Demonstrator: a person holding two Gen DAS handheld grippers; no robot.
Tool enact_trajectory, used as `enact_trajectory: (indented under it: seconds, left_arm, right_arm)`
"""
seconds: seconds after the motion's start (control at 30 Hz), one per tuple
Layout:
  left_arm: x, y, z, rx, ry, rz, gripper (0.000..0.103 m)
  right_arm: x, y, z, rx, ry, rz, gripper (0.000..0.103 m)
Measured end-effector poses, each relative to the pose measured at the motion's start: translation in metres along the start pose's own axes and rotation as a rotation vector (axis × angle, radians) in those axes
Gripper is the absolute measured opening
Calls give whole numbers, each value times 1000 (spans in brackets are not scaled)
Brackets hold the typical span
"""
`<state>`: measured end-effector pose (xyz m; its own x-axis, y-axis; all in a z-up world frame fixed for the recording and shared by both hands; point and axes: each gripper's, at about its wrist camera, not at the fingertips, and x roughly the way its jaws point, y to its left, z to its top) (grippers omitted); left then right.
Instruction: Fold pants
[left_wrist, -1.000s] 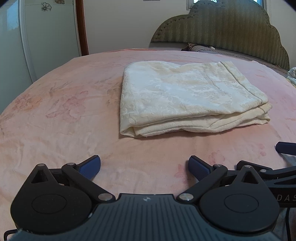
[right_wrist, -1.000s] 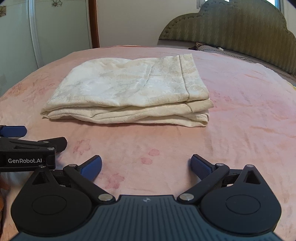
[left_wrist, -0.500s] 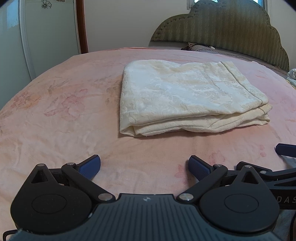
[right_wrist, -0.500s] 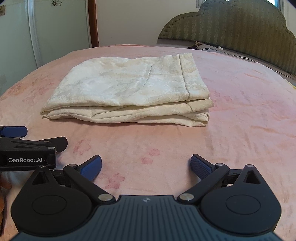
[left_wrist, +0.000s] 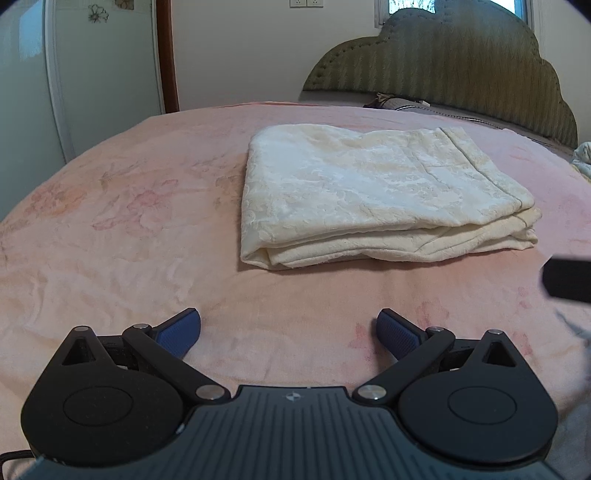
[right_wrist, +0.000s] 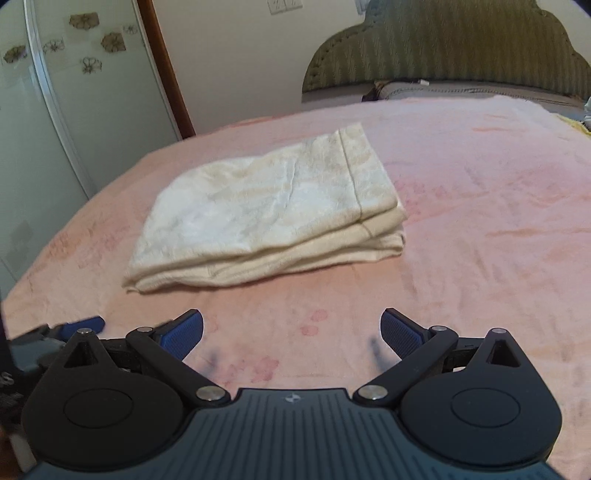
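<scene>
Cream pants (left_wrist: 373, 192) lie folded in a flat stack of several layers on the pink bed. They also show in the right wrist view (right_wrist: 269, 218), left of centre. My left gripper (left_wrist: 288, 332) is open and empty, over the bedspread in front of the stack, not touching it. My right gripper (right_wrist: 291, 332) is open and empty, also short of the stack. Part of the left gripper shows at the left edge of the right wrist view (right_wrist: 81, 325), and the right gripper's dark tip at the right edge of the left wrist view (left_wrist: 569, 277).
The pink floral bedspread (left_wrist: 110, 229) covers the bed all around the stack. A green padded headboard (left_wrist: 461, 55) and a grey pillow (right_wrist: 424, 88) are at the far end. A pale wardrobe (right_wrist: 55, 103) stands to the left.
My right gripper has risen and tilted, so the stack now sits further away and to the left in its view. My left gripper has barely moved. The pants have not moved.
</scene>
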<state>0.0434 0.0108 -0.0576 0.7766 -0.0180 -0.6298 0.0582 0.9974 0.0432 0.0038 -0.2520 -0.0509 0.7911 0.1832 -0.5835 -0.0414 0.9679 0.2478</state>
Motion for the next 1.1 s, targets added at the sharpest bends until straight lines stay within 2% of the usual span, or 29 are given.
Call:
enact_trajectory:
  seconds: [0.13, 0.33, 0.4, 0.43, 0.5, 0.57, 0.63, 0.7, 0.87, 0.97, 1.1]
  left_arm:
    - [-2, -3, 0, -17, 3, -12, 103]
    - [-6, -7, -1, -19, 3, -9, 103]
    - [-6, -7, -2, -21, 3, -10, 103]
    - [-7, -7, -2, -21, 4, -9, 103]
    - [-6, -7, -2, -22, 3, -10, 103]
    - [-6, -7, -2, -21, 4, -10, 103]
    - [-5, -7, -1, -21, 4, -10, 103]
    - [-6, -7, -2, -21, 4, -10, 103]
    - [-6, -7, -2, -21, 3, -10, 103]
    - [-6, -7, -2, -21, 4, -9, 103]
    - [-6, -8, -2, -22, 4, -13, 103]
  right_arm:
    - [-30, 5, 10, 60, -36, 51, 103]
    - [-75, 33, 30, 94, -112, 269, 103]
    - [-84, 41, 37, 73, -159, 295, 103]
    - [-86, 43, 40, 50, -188, 281, 103]
    - [-83, 40, 43, 12, -240, 200, 103]
    - [-68, 30, 43, -29, -277, 47, 103]
    - [-41, 16, 38, -74, -237, -133, 103]
    - [-10, -1, 28, -86, -155, -225, 103]
    - [41, -12, -6, -97, -8, -220, 103]
    - [43, -5, -16, -151, -16, -234, 103]
    - [43, -15, -18, -90, -4, -201, 103]
